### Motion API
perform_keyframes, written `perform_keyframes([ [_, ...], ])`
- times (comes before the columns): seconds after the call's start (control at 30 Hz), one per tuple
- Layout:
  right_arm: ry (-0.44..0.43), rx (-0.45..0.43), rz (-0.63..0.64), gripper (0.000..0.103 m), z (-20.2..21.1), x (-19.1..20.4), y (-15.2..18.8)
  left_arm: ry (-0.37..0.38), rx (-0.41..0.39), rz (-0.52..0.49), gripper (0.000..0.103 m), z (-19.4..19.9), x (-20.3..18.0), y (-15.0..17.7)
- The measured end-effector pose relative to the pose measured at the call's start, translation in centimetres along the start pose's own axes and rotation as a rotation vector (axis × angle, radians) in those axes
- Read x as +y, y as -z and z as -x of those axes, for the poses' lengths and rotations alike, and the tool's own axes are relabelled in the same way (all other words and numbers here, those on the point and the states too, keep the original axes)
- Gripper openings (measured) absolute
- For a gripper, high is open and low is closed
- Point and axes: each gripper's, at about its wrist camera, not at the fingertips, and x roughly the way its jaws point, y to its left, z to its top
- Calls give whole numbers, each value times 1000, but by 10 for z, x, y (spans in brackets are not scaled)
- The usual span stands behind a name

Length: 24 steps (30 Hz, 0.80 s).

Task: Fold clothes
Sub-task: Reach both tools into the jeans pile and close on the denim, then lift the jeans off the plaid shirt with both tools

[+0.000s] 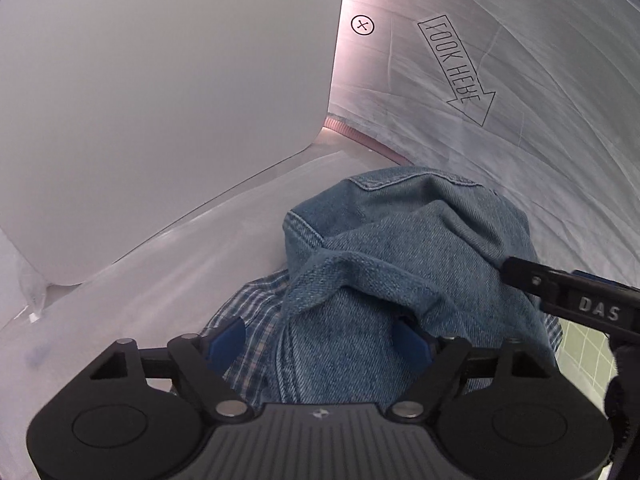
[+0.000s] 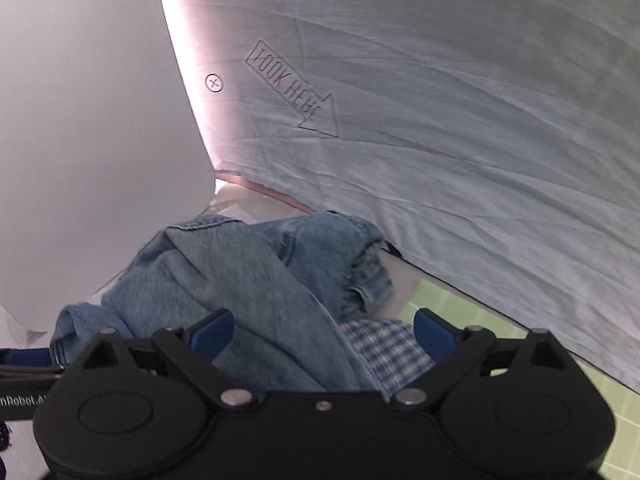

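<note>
Crowding the Denim: Tent Walls and a Crumpled Heap

Looming on the right, a wrinkled white fabric wall (image 2: 460,120) carries a printed arrow (image 2: 294,90) and slopes down beside the clothes; a smooth white panel (image 1: 160,100) closes the other side. Between them, on the pale table (image 1: 132,292), lies the denim garment (image 1: 400,264), bunched with no clear long axis, over a plaid shirt (image 1: 248,320). Green floor tiles (image 2: 444,308) show past the table edge. Both the left gripper (image 1: 320,340) and right gripper (image 2: 324,332) have their fingers spread wide, straddling the cloth.
</note>
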Motion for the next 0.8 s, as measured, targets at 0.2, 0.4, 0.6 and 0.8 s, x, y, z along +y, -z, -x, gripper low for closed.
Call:
perform_keyframes([
  [0.2,-117,35,-6,91,-40,10,-4,50,-5,34,59,-9,1,-2],
  [0.4,-119,-78,82,35,-22,17,1,74,-45,12,18,-1,-8,-3],
  [0.6,-68,-189,134,14,27,20,1,72,-145,-43,10,40,-21,-1],
  [0.8,80,-343,87,12,134,6,22,206,-213,-67,10,104,-39,7],
])
